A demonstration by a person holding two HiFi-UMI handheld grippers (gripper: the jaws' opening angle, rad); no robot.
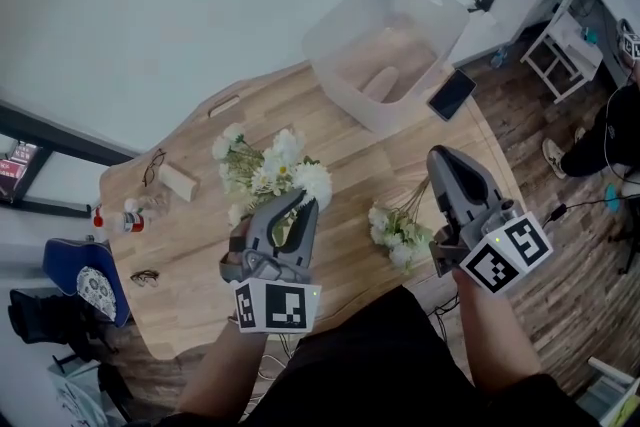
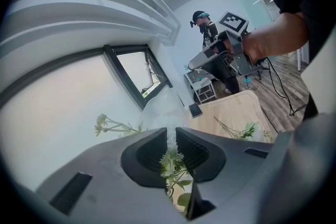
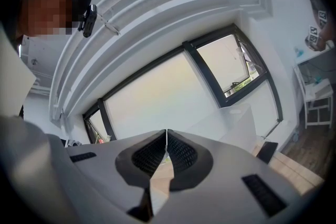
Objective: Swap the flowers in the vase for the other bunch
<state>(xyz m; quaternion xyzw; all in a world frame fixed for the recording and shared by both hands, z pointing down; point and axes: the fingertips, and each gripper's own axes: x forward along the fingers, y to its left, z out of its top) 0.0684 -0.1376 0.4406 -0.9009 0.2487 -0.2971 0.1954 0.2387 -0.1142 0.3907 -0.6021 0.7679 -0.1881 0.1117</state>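
Found left gripper (image 1: 303, 202) set into the standing bunch (image 1: 270, 165) at mid-worktop (image 1: 190, 240). Jaws narrow and closed on its green stems, white heads fanned out beyond the tips. Confirmed in the left gripper view: stems and a small bloom pinched in the slim gap. No vase made out in any view; possibly masked by the gripper body.

Found right gripper (image 1: 436, 158) held over the right side of the worktop. Jaws fully together, nothing between them, aimed away from the person toward the clear bin (image 1: 345, 80).

Located loose bunch (image 1: 400, 237) lying flat on the worktop between the two grippers, just beside the right one and below it, apart from the standing bunch. Long axis: heads toward the person's edge, bare stems trailing outward toward the bin, roughly parallel to the right gripper.

Judged right gripper the nearer for pickup. Jaws pointed past the stems rather than at them, so a downward tilt and an opening needed first. Risk judged: thin stems slipping through a late closing.
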